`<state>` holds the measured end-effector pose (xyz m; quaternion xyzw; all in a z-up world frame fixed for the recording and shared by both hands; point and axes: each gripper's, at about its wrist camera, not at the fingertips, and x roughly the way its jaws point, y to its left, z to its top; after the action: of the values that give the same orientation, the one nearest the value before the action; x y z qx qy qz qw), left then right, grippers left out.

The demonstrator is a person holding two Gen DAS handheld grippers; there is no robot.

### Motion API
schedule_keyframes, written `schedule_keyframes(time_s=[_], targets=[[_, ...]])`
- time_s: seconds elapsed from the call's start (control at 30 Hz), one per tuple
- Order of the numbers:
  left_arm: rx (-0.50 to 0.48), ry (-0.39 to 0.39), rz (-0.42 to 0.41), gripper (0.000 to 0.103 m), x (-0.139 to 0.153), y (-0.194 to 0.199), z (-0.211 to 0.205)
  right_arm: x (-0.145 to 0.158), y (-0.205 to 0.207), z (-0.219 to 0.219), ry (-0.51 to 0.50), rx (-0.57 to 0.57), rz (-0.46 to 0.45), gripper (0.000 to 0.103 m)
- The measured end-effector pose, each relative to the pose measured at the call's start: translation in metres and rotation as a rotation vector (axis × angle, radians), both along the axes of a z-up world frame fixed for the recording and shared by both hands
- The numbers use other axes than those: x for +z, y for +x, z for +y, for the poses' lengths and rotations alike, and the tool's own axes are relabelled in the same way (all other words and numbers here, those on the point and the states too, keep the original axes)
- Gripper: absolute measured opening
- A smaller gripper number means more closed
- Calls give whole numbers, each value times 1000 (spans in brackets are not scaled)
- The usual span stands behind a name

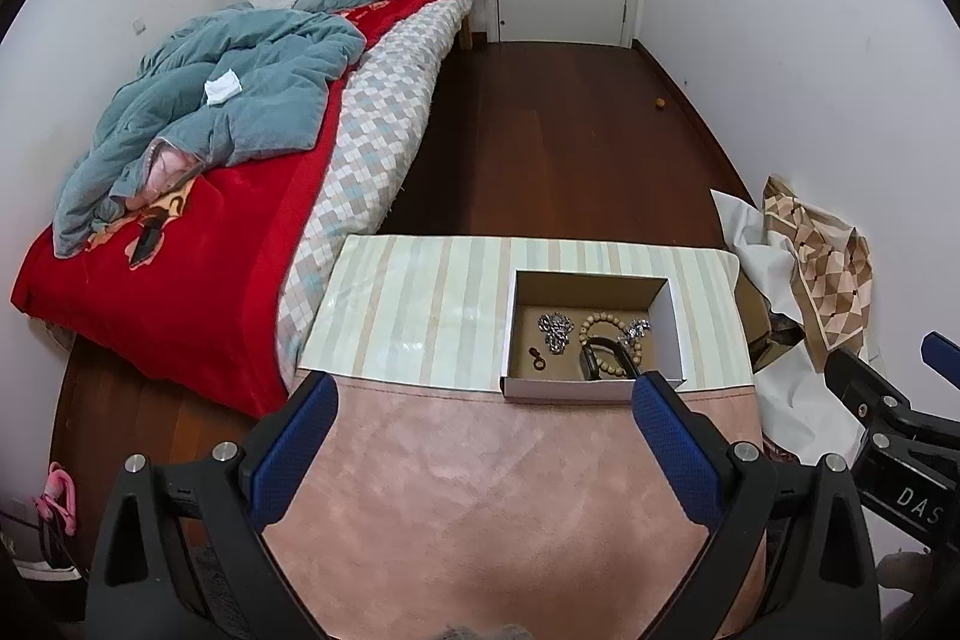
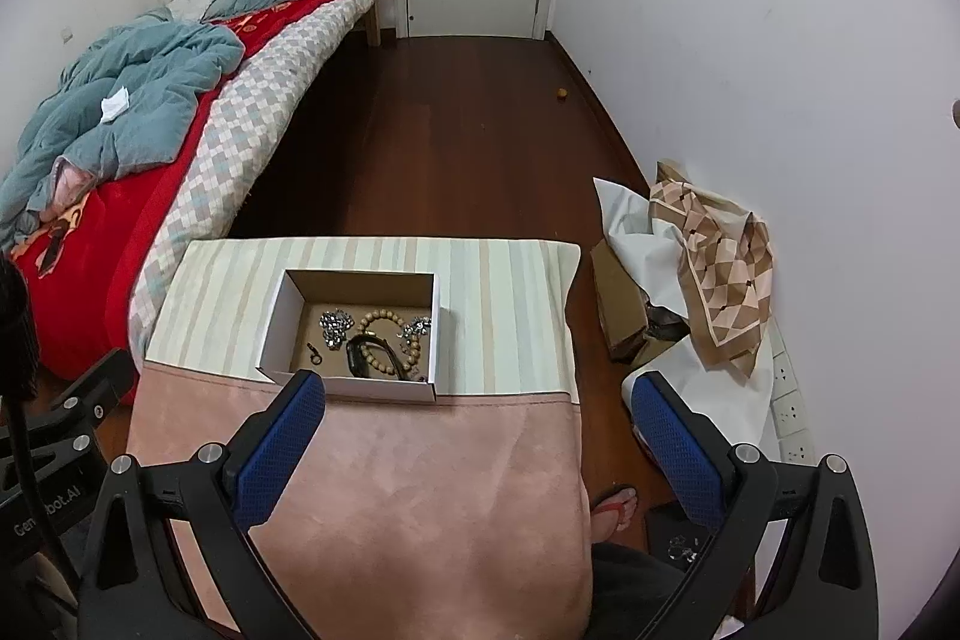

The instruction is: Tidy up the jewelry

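A small white cardboard box sits on the striped far part of the table. Inside lie a silver chain, a wooden bead bracelet, a black band, a second silver piece and a small dark ring charm. My left gripper is open and empty just before the box's near wall. My right gripper is open and empty, its left finger at the box's near wall.
The table has a pink cloth near me and a striped cloth beyond. A bed with a red blanket stands left. Crumpled paper and a patterned cloth lie on the floor at right, next to a power strip.
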<state>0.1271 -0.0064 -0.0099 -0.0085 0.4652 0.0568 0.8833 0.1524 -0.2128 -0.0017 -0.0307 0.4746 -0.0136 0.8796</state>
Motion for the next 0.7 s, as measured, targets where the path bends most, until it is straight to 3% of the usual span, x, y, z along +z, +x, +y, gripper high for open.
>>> schedule_keyframes(time_s=[0.7], targets=[[-3,-10,4,100,-3,-2,0,2,-4,1,8,17,5,103]])
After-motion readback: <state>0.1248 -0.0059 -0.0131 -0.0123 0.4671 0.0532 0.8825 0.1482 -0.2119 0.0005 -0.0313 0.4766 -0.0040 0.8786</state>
